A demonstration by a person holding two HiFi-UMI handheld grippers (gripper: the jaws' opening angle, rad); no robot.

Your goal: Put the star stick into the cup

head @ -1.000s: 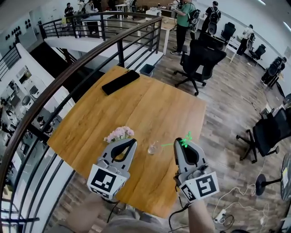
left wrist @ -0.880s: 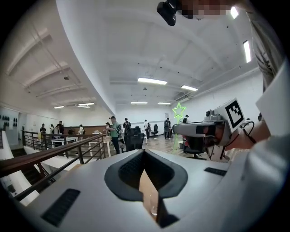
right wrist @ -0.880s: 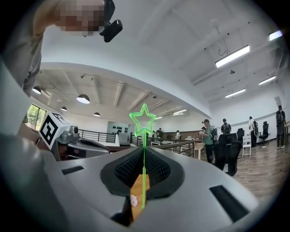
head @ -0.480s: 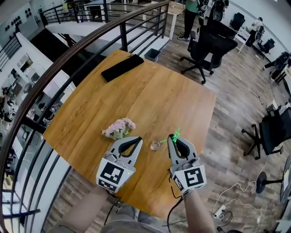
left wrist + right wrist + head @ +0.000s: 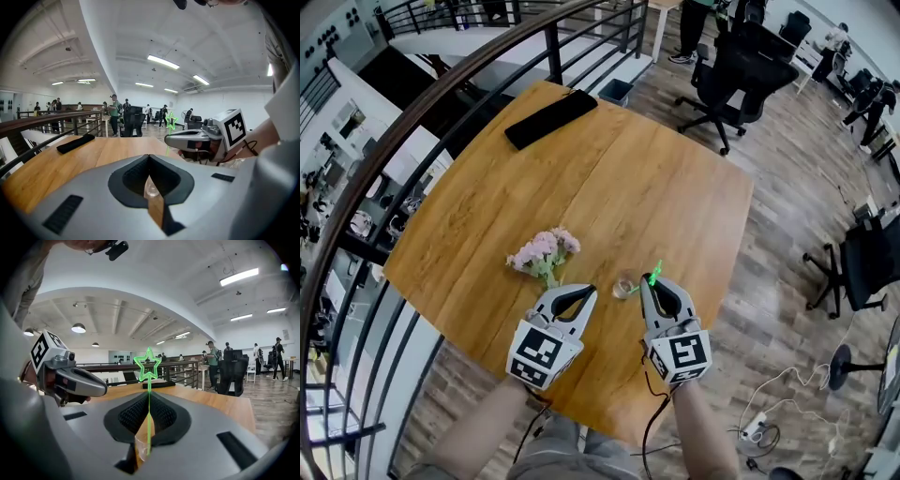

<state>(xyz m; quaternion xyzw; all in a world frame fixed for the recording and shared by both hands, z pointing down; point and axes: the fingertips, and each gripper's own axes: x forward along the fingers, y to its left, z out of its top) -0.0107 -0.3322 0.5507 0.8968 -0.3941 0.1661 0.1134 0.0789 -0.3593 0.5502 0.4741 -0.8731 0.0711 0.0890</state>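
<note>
The green star stick (image 5: pixel 654 275) is pinched between the shut jaws of my right gripper (image 5: pixel 650 282), star end up and past the tips. In the right gripper view the star (image 5: pixel 148 365) stands above the jaws and the stem runs down between them. The small clear cup (image 5: pixel 624 287) stands on the wooden table (image 5: pixel 609 197), just left of the right gripper's tips. It shows through the jaw gap as the cup (image 5: pixel 140 446) and cup (image 5: pixel 151 188). My left gripper (image 5: pixel 584 292) is shut and holds nothing, left of the cup. The right gripper (image 5: pixel 169 137) shows in the left gripper view.
A bunch of pink flowers (image 5: pixel 544 253) lies on the table just beyond the left gripper. A long black flat object (image 5: pixel 551 117) lies at the far corner. A railing (image 5: pixel 441 103) runs along the table's left side; office chairs (image 5: pixel 741 80) stand to the right.
The right gripper has moved left with the star stick, up close to the cup. The stick points more upward than before. The left gripper has stayed beside the flowers.
</note>
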